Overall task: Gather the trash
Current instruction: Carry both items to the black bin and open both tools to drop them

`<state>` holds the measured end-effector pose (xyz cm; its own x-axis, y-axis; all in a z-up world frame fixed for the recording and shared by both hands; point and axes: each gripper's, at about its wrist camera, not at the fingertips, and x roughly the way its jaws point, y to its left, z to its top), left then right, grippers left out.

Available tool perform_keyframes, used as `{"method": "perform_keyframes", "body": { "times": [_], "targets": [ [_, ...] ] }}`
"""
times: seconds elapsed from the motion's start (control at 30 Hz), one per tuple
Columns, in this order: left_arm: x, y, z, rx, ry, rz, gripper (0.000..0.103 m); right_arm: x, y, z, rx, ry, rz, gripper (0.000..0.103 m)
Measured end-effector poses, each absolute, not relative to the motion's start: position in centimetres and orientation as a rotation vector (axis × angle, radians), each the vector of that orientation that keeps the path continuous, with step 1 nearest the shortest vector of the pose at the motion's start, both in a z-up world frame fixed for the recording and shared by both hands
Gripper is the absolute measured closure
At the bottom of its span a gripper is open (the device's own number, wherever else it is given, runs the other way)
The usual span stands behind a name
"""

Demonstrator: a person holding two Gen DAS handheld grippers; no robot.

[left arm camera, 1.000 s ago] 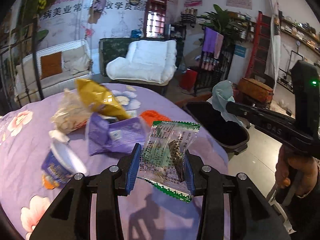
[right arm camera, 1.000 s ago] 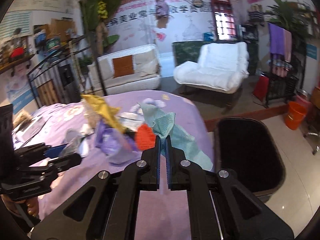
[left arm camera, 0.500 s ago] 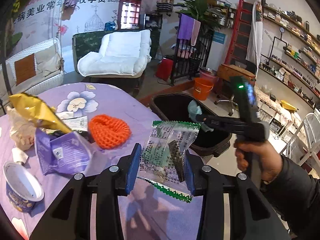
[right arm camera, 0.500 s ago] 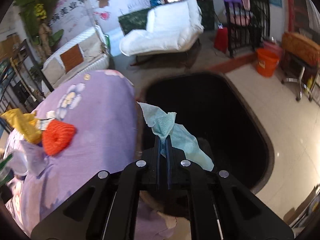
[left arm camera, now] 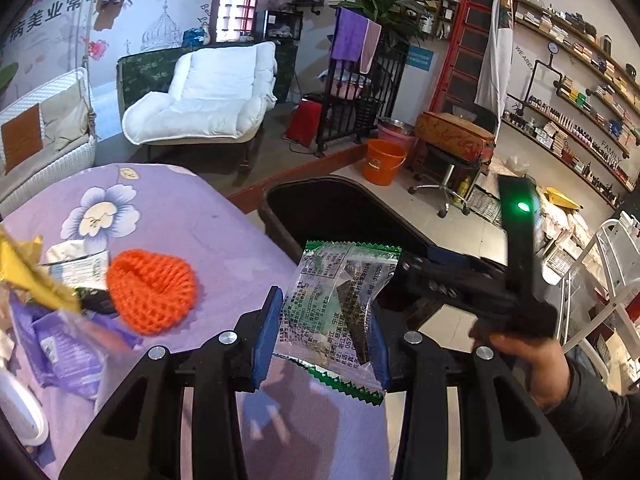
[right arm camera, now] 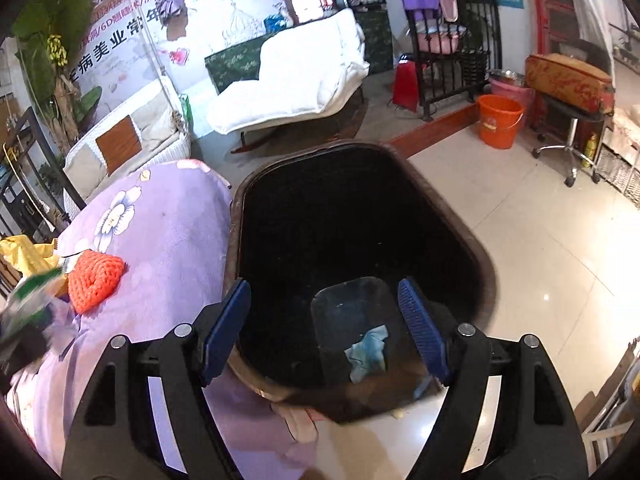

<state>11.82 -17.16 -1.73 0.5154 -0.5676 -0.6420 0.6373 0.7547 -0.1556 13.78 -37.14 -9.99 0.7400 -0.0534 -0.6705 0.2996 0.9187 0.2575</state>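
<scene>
1. left wrist view is showing the green-edged wrapper pinched between the blue pads of the left gripper, hanging in the air over the near edge of the purple tablecloth, just beside the black bin.
2. the wrapper is standing roughly upright, its long axis running top to bottom, one zigzag edge pointing up and the other down toward the camera; the printed face is turning toward the lens.
3. the right gripper is hovering directly over the bin's mouth with its jaws spread wide and nothing between them.
4. a crumpled teal tissue is lying at the bottom of the bin, so one piece is looking done.
5. the wrapper seems next in line; by my judgement it is needing only a short carry to the right over the rim before release.
6. left on the cloth are the orange knitted piece, a yellow foil bag, a purple packet, a white printed packet and a white cup at the frame edge.
7. the task is looking early to midway, with most of the pile waiting.
8. the right gripper is sitting in the wrapper's path, so the two tools may be crowding each other above the bin.
</scene>
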Motion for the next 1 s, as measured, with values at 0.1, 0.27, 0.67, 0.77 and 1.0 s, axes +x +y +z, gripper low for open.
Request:
{"method": "perform_keyframes", "body": {
  "times": [0.1, 0.27, 0.67, 0.77, 1.0],
  "targets": [
    [12.8, -19.3, -1.8, 0.114, 0.742, -0.746, 0.063, 11.7, -37.0, -9.5, 0.333, 0.696, -0.222, 0.026],
    [14.4, -22.9, -2.3, 0.148, 0.783, -0.768, 0.063, 8.3, -37.6, -8.9, 0.272, 0.665, -0.309, 0.026],
    [16.5, -30.7, -4.2, 0.253, 0.878, -0.802, 0.060, 5.1, -40.3, -9.8, 0.326, 0.685, -0.424, 0.025],
    [16.8, -31.6, -4.6, 0.271, 0.896, -0.784, 0.036, 5.0, -40.8, -10.1, 0.336, 0.697, -0.437, 0.021],
    [16.4, -31.0, -4.4, 0.275, 0.868, -0.775, 0.019, 4.9, -40.9, -10.3, 0.343, 0.702, -0.446, 0.019]
  ]
}}
